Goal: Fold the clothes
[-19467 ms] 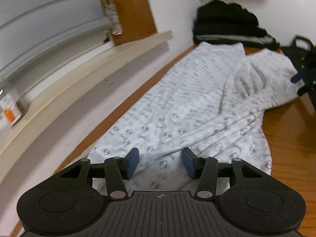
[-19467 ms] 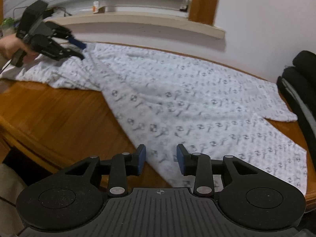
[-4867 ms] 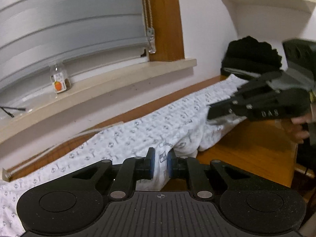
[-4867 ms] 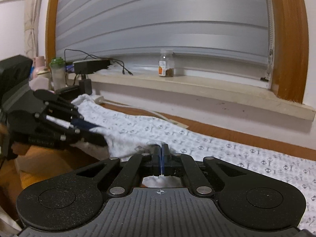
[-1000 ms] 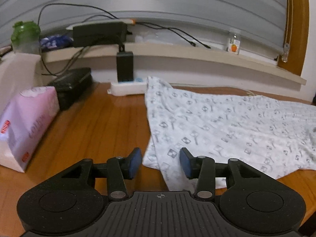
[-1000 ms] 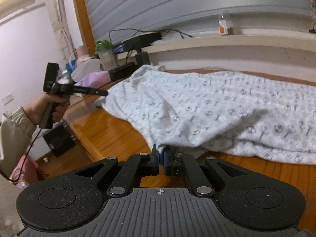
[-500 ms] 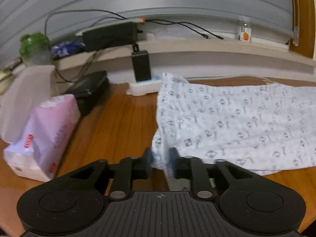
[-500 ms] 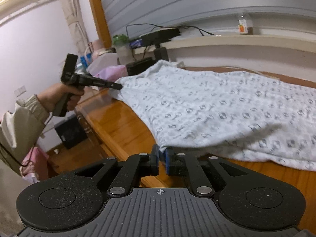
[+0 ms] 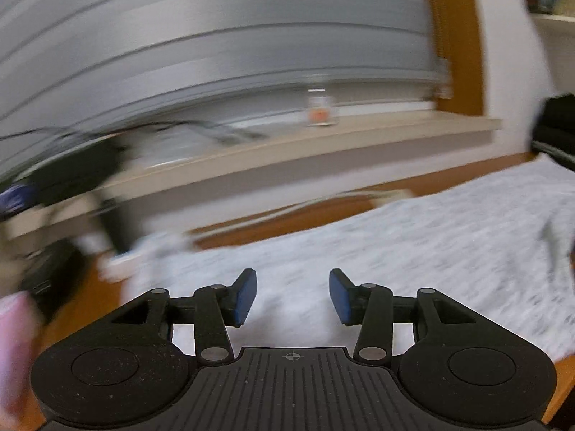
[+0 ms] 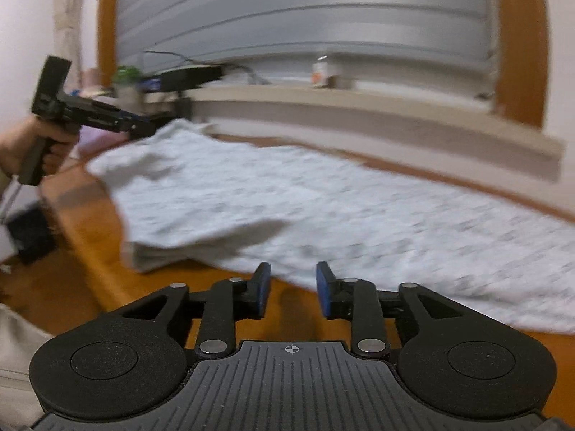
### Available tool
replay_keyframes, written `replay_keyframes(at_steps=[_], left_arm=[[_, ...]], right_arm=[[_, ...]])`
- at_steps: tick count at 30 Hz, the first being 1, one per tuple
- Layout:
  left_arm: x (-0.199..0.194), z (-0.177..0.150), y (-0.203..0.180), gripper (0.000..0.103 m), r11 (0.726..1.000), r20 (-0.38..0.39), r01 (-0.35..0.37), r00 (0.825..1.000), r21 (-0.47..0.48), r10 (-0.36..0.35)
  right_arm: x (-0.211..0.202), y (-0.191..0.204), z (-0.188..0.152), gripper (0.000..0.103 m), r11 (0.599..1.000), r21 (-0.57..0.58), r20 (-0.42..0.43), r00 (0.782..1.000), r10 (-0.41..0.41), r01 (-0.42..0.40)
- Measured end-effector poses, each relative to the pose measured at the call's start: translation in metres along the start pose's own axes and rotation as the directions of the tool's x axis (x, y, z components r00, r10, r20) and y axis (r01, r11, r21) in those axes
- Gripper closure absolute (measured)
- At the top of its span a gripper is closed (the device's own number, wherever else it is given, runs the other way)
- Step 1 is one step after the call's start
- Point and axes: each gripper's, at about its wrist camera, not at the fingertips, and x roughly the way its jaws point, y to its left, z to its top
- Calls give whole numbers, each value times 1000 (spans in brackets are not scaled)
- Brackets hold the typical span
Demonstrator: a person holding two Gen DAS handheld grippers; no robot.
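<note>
Motion blur smears the garment's [image 9: 413, 251] print and the sill [image 9: 287, 147] clutter; the table's [image 10: 90, 251] near edge is cut off.

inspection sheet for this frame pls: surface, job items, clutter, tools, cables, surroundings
Surface: wooden table, bare along its near edge.
Job's things: patterned white garment spread flat across the table, near left corner folded over.
Clutter: small bottle and green-lidded jar on the windowsill; dark clothes pile at the far right.
Grippers: left tool opening above the garment, nothing between its pads; right tool opening over bare wood, nothing between its pads.
Cables: dark leads on the sill, blurred.
Surroundings: closed grey blind, wooden window frame.
</note>
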Motion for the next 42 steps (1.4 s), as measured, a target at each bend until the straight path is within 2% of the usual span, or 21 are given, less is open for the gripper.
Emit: replay_keyframes(at_steps=[1,4,8,14,15,17,18,20,22,24,29,32,33,34,35,42], left_arm=[[12,5,-11,54,999,0,32,999,13,-32],[48,21,-44,54,992,-12,117,993,46,-117],[91,40,-81,54,974,-35,213,977,77,-211],[128,44,-114,54,959,-85,255,966,124,-246],[132,42,-115,54,960,-93,255,965,119,-245],[136,37,-115,54,960,-105,256,964,112,-245],[138,35,-113,54,960,-110,258,963,108,-247],[141,32,-109,54,960,-117,266,960,84,-255],[143,33,-105,46,963,-124,262,960,66,-253],[145,32,-104,45,964,-131,258,960,59,-248],[146,32,-103,42,965,-136,256,959,50,-248],[147,31,-103,40,967,-137,250,961,50,-241],[146,31,-104,40,968,-135,245,962,58,-235],[146,31,-106,40,969,-133,240,964,67,-229],[146,31,-107,40,969,-131,235,966,77,-224],[147,30,-107,40,969,-131,236,966,77,-225]], right_arm=[[1,-5,0,61,999,-19,5,999,-32,32],[3,-21,0,60,993,-67,0,995,-96,96],[6,-42,1,55,991,-72,-35,993,-116,114],[12,-66,-4,56,991,-81,-70,991,-115,109],[12,-69,-5,58,992,-75,-72,992,-106,100],[10,-74,-5,95,996,-50,-82,993,-84,80],[8,-77,-6,102,997,-35,-88,993,-72,69],[-2,-80,-6,102,998,-13,-64,996,-65,64],[-20,-82,-5,102,998,20,-36,998,-57,58],[-36,-82,-6,102,997,27,-17,997,-77,77],[-50,-86,-14,102,995,59,-34,996,-84,86],[-40,-80,-14,95,996,47,-26,997,-71,73],[-35,-77,-13,83,997,39,-22,998,-65,66],[-29,-73,-12,65,998,27,-19,998,-56,56],[-22,-69,-10,59,999,17,-18,999,-44,44],[12,-52,-3,59,999,-1,-42,998,37,-37]])
